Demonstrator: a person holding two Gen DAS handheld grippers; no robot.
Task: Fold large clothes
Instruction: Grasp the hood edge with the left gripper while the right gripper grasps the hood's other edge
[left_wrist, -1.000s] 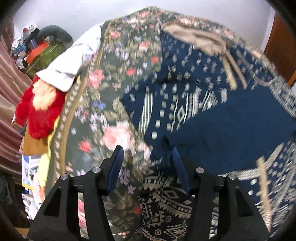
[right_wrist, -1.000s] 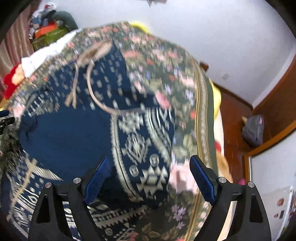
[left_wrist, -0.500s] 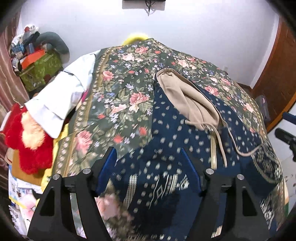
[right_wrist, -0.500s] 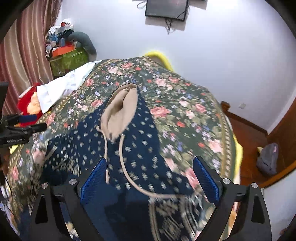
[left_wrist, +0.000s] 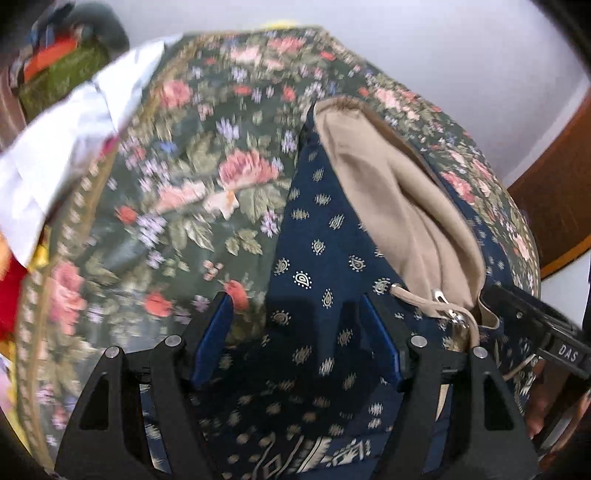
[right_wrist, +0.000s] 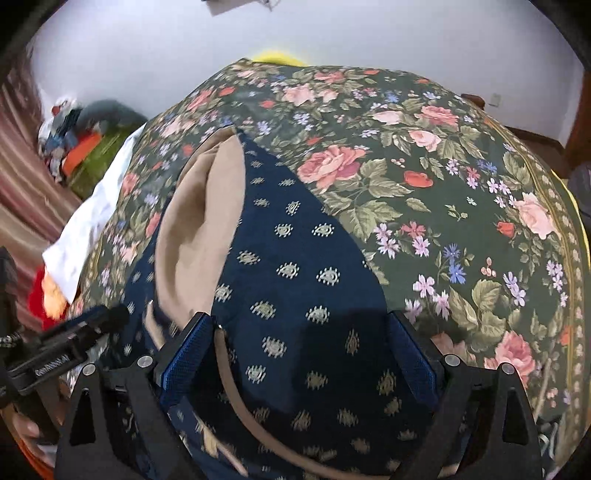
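A navy patterned hoodie (left_wrist: 321, 258) with a beige-lined hood (left_wrist: 391, 206) lies on the floral bedspread (left_wrist: 192, 192). My left gripper (left_wrist: 295, 332) is open, low over the hoodie's left shoulder beside the hood. In the right wrist view the hoodie (right_wrist: 295, 266) and its beige hood lining (right_wrist: 199, 229) fill the middle, with a beige drawstring (right_wrist: 236, 387) near the fingers. My right gripper (right_wrist: 299, 350) is open over the right shoulder. Neither holds cloth. The other gripper shows at each view's edge.
A white cloth (left_wrist: 70, 140) and a red plush toy (right_wrist: 44, 295) lie at the bed's left edge. A green box with clutter (right_wrist: 92, 155) stands by the striped curtain. A wooden door frame (left_wrist: 554, 192) is at the right, a white wall behind.
Both grippers have moved forward up the hoodie toward the hood and dropped closer to the cloth. Both stay open.
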